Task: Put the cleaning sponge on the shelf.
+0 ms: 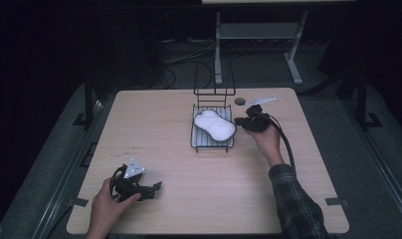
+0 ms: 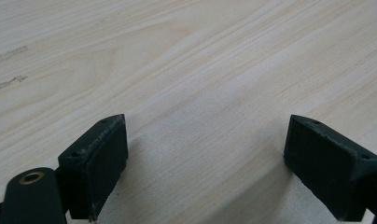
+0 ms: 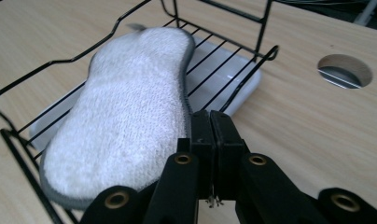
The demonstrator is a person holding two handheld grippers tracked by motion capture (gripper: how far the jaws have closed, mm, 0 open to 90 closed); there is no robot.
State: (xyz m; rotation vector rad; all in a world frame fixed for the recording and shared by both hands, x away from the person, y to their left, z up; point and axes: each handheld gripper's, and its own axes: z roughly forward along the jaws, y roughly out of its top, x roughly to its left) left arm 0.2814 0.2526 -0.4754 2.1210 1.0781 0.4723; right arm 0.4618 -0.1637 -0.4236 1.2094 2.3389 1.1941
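Risk, judged from position: the left gripper (image 1: 148, 190) lies low on the wooden table (image 1: 154, 129) near its front left, well apart from everything else; nothing there is liable to be disturbed. The concern is at the right. The right gripper (image 1: 241, 122) sits just beside the right rail of the black wire rack (image 1: 195, 134), and a careless push from there could catch that rail and slide or tip the rack, or snag the edge of the white sponge pad (image 1: 215, 124) and drag it off the wires.

Left gripper (image 2: 205, 154): jaws spread wide, bare tabletop between them, holding nothing.

Wire rack (image 3: 18, 135): stands mid-table on a pale tray; the sponge pad (image 3: 126, 107) lies flat inside it, lengthwise.

Right gripper (image 3: 210, 126): jaws pressed together, nothing visible between them. The tips sit right at the pad's grey edge; whether they touch it cannot be told. A round cable hole (image 3: 344, 70) lies in the table beyond.
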